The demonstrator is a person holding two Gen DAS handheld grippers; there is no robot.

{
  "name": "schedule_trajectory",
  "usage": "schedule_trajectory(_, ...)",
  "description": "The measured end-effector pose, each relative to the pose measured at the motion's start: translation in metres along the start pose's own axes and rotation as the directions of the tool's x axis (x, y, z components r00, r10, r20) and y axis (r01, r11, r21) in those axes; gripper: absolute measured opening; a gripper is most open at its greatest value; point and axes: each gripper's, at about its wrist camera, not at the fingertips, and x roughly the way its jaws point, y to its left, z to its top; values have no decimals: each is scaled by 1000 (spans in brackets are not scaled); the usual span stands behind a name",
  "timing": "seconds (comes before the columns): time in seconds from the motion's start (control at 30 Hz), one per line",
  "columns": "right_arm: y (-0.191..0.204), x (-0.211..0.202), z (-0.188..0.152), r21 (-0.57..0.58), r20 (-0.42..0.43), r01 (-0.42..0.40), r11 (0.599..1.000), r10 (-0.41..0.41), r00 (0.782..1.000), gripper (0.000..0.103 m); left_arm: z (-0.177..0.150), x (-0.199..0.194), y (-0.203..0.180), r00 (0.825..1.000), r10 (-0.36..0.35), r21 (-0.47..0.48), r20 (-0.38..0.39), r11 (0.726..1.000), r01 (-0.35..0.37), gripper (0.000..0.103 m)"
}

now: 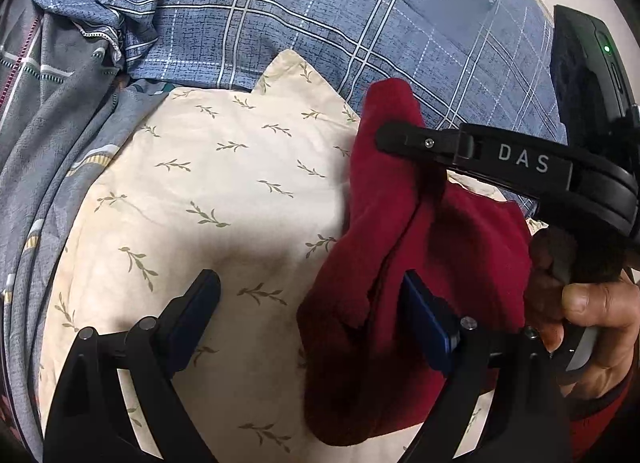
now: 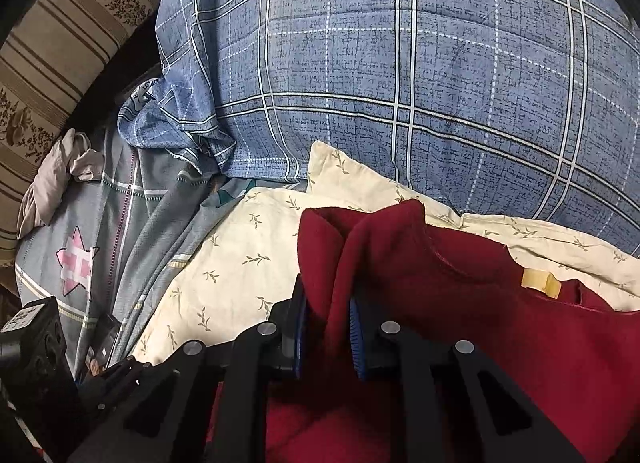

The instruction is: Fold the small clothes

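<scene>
A dark red garment (image 1: 404, 247) lies bunched on a cream leaf-print pillow (image 1: 208, 183). My left gripper (image 1: 312, 295) is open above the pillow, its right finger against the red cloth's left edge, holding nothing. My right gripper (image 2: 326, 323) is shut on a raised fold of the red garment (image 2: 460, 295); a yellowish label (image 2: 540, 283) shows at its neckline. The right gripper also shows in the left wrist view (image 1: 396, 139) as a black arm marked DAS, pinching the cloth from the right.
A blue plaid quilt (image 1: 340, 23) rises behind the pillow. Grey patterned bedding (image 1: 60, 123) lies at the left, with a pink star print (image 2: 76, 267). A striped floral headboard cushion (image 2: 60, 43) is at the far left. A crumpled beige cloth (image 2: 52, 179) lies beside it.
</scene>
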Motion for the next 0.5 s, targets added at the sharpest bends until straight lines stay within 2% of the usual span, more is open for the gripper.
schedule_trajectory(0.33,0,-6,1,9,3,-16,1000,16,1000,17,-2,9,-2,999,-37,12,5,999,37,90)
schedule_trajectory(0.4,-1,-3,1,11,-4,-21,1000,21,1000,17,-1,10,0,997,-75,1,1,997,75,78)
schedule_trajectory(0.47,0,3,3,9,-20,-25,1000,25,999,17,0,13,2,986,-160,-35,-39,987,159,42)
schedule_trajectory(0.5,1,7,3,6,-30,-24,1000,25,999,17,0,12,2,983,-176,-45,-42,984,174,40)
